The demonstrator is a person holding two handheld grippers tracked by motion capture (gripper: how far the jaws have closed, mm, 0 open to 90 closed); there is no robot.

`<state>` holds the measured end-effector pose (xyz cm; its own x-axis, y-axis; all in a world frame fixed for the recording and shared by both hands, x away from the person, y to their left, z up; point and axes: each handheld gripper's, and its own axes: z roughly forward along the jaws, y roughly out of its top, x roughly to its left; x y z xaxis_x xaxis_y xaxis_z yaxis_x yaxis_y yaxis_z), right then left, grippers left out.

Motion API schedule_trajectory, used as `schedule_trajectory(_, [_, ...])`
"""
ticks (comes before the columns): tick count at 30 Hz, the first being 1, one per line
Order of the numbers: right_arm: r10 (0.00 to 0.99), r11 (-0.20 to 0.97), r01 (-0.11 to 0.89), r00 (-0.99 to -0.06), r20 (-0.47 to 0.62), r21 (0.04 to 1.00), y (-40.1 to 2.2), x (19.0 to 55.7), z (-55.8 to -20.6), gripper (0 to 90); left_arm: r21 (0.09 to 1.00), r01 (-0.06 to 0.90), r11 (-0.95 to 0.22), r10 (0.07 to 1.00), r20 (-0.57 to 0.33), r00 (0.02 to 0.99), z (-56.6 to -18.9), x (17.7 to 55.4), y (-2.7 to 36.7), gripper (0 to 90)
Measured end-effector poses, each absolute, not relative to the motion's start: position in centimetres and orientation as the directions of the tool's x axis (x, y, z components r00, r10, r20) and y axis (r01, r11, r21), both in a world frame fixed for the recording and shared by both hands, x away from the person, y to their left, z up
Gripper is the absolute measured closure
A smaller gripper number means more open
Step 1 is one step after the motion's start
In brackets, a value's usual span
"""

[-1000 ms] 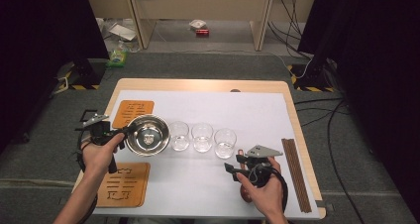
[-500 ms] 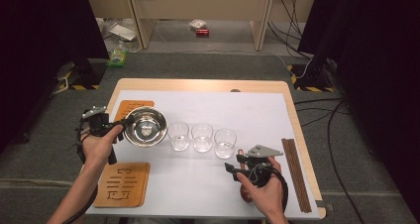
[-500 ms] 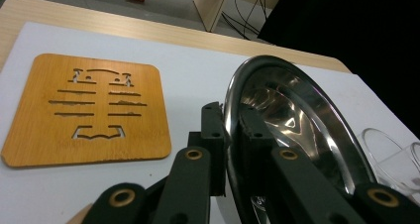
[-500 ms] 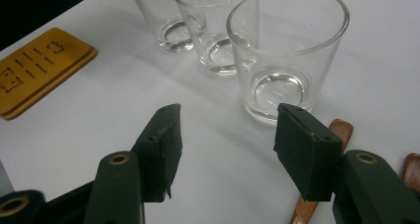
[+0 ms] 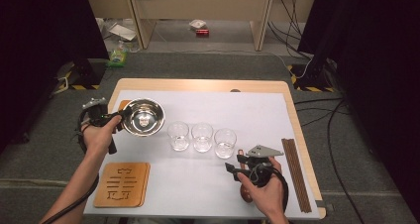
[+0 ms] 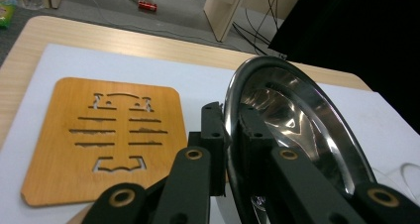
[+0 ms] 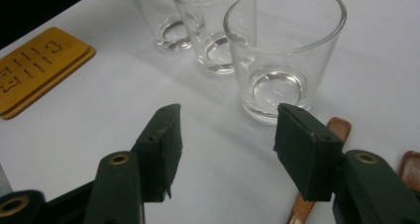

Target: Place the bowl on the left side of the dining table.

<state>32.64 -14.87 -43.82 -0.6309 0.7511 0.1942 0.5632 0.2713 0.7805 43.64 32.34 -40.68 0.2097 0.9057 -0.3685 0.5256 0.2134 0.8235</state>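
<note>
White mat (image 5: 208, 184) — bowl (image 5: 143, 117) rim pinched (edgewise) in left claw (image 6: 230, 135).

On the table (image 5: 208, 84) lies a white mat (image 5: 247, 110), and on it three glasses (image 5: 202, 137) stand in a row across the middle, close beside one another. Left of the row, the metal bowl (image 5: 143, 117) is held above a wooden trivet (image 6: 106, 135) at the mat's far left, its rim between the jaws of the left gripper (image 5: 119, 119), while a second wooden trivet (image 5: 122, 184) lies at the near left corner. The right gripper (image 7: 225, 144) sits just before the rightmost glass (image 7: 282, 55) with a wooden spoon (image 7: 322, 159) beneath it, and a bundle of chopsticks (image 5: 296, 172) lies along the table's right edge, right of that gripper.
</note>
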Motion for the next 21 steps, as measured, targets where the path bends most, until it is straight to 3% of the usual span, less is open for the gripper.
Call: schedule_trajectory(21, [0.753,0.266,0.566,-0.627,0.199,0.780,-15.1,32.7,-43.9,44.2,0.823,0.508,0.253,0.930,-0.352,0.107,-41.6,48.5,34.2,82.8])
